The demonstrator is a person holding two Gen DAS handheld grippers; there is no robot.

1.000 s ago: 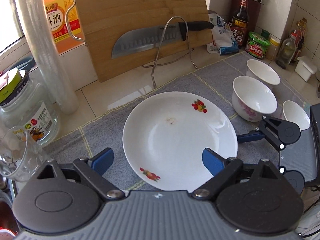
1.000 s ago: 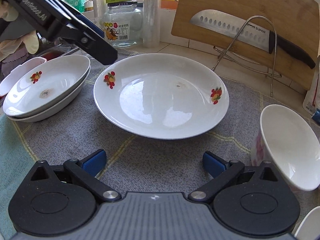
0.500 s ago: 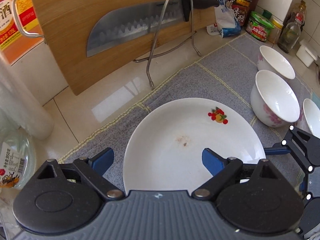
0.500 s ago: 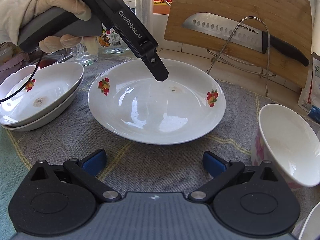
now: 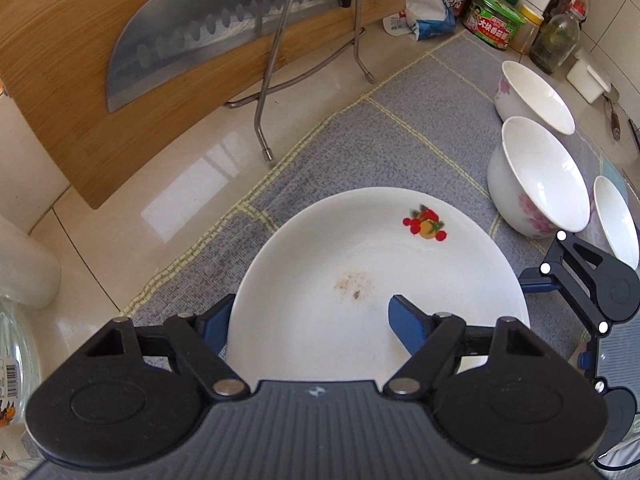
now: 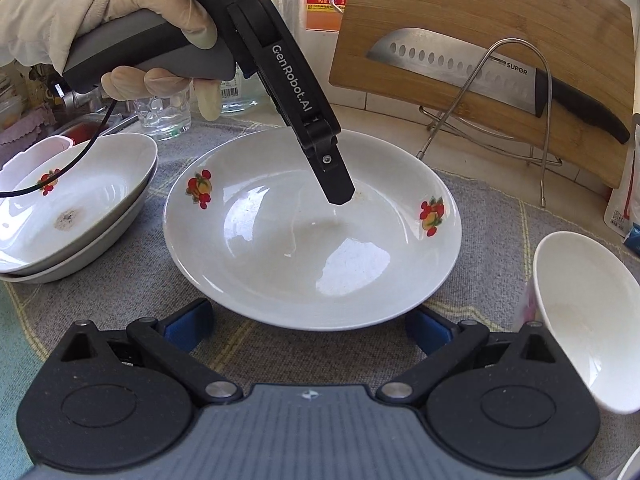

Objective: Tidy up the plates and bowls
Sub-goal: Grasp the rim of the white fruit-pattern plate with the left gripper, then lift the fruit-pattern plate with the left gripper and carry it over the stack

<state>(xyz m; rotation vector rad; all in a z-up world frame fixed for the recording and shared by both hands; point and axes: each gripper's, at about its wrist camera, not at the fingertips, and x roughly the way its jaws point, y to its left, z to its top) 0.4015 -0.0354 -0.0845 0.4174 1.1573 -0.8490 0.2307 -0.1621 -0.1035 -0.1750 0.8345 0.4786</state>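
Observation:
A white plate (image 5: 360, 248) with fruit prints lies on the grey mat in front of both grippers. My left gripper (image 5: 312, 320) points steeply down at its edge, jaws closing. One blue finger is inside the plate (image 6: 280, 264) and the other sits tucked against the outside of the rim. In the right wrist view a gloved hand holds the left gripper (image 6: 336, 188) over the plate. My right gripper (image 6: 308, 324) stands open just short of the plate's near rim, holding nothing. Two more plates (image 6: 80, 216) are stacked at the left. White bowls (image 5: 540, 172) (image 5: 536, 96) (image 5: 616, 220) stand to the right.
A bamboo cutting board (image 6: 480, 32) leans at the back with a large knife (image 6: 460, 64) on a wire rack (image 6: 480, 120). Jars and bottles (image 5: 496, 20) line the back wall. A drinking glass (image 6: 164, 116) stands behind the stacked plates. One bowl (image 6: 588, 312) is close on my right.
My left gripper has come in over the plate, tipped further down and lowered. Its jaws have narrowed around the rim. The right gripper has stayed where it was, still open.

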